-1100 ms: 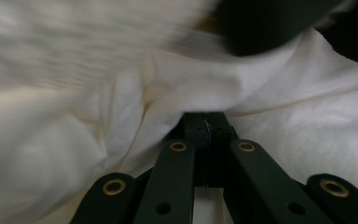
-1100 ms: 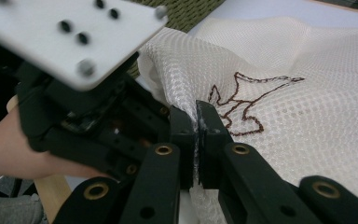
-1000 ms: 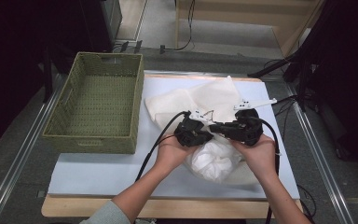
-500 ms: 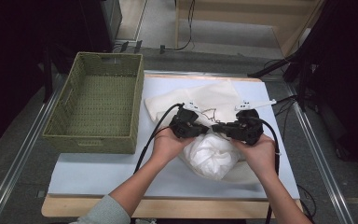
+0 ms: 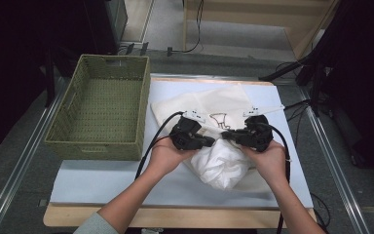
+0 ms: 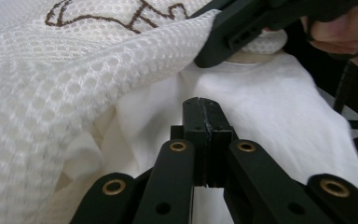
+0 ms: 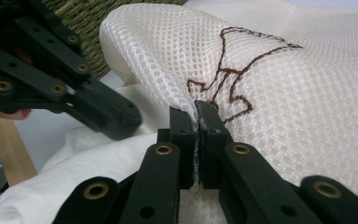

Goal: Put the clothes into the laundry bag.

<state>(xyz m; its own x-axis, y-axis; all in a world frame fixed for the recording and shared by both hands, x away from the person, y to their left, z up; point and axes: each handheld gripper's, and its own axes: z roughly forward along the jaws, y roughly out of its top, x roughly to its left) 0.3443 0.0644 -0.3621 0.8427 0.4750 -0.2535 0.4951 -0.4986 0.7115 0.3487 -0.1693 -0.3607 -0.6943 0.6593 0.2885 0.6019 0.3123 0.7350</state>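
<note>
Two grippers on the table, one in each hand, tips facing each other over a single white mesh bag (image 5: 224, 105). Nearest the person, a bundle of white cloth (image 5: 221, 163) bulges out of the bag's open mouth, so the bag holds one cloth, partly in and partly out.

The left gripper (image 5: 210, 142) has its jaws pressed together; in the left gripper view (image 6: 204, 108) they look shut with nothing visible between them, tips resting against the white cloth just under the lifted mesh edge. The right gripper (image 5: 225, 134) is pinching the mesh bag's edge, and the right gripper view (image 7: 196, 112) shows the netting caught between its closed jaws, right beside the brown stitched drawing (image 7: 235, 77).

Farther back, the rest of the bag lies flat on the white table mat (image 5: 102, 178). To the left stands one green woven basket (image 5: 97, 144), nothing inside it.
</note>
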